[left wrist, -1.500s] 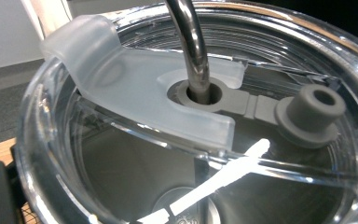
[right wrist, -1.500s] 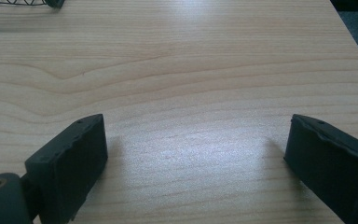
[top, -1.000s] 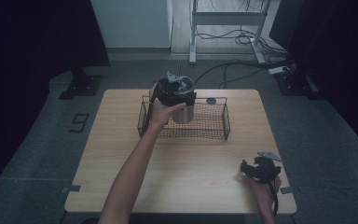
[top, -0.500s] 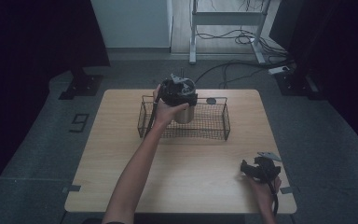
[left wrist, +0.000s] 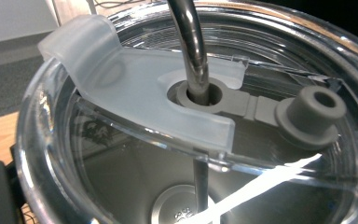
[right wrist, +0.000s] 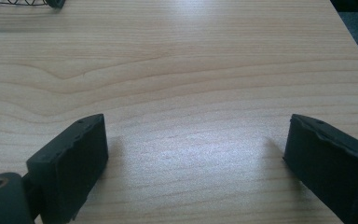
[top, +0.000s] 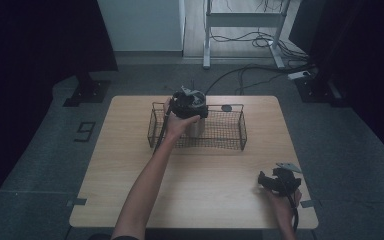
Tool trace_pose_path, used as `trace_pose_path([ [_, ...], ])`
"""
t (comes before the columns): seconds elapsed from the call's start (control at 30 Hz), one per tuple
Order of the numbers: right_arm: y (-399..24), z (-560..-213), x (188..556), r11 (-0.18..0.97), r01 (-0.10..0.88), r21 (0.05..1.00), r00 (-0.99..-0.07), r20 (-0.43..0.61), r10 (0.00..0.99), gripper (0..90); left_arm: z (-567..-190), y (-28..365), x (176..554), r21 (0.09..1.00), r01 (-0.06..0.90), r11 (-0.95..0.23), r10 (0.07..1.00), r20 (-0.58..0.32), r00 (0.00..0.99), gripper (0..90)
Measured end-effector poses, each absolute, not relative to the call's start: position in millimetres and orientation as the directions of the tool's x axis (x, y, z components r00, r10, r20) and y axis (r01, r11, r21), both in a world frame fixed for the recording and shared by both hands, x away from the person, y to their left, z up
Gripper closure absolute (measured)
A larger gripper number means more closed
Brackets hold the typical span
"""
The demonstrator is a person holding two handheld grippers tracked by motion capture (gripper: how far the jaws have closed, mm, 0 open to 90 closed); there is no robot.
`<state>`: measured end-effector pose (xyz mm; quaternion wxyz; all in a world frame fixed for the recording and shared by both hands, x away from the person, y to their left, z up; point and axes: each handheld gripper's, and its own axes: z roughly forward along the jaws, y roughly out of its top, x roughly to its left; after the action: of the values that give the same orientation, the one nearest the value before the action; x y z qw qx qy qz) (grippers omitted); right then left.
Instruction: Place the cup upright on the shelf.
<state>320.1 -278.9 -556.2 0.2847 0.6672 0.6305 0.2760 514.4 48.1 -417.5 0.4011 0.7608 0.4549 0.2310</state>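
Right tool [top: 263, 181] rests at the near right corner of the light wooden table [top: 215, 175], jaws spread wide, nothing between them; the right gripper view shows bare wood grain between the two black jaws.

Left tool [top: 190, 102] is farther off, over the left half of the black wire mesh basket [top: 225, 134] standing at the table's far middle. It holds a clear-lidded metal tumbler [top: 196, 125] with a bent metal straw [left wrist: 191, 42]; the tumbler stands upright inside the basket's left part. In the left gripper view, the straw passes through a grey grommet [left wrist: 198, 95] beneath a frosted plastic slider tab [left wrist: 121, 88].

A small dark round object [top: 226, 108] lies on the table beyond the basket.
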Motion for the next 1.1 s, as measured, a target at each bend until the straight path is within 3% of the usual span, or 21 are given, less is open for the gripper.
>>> trace_pose_path([
  [1.1,-279,-556,320,-0.041,0.683,0.729,0.052,0.008,0.999,6.9,-454,54,513,0.8,0.529,-0.283,0.874,-0.012,0.485,3.9],
])
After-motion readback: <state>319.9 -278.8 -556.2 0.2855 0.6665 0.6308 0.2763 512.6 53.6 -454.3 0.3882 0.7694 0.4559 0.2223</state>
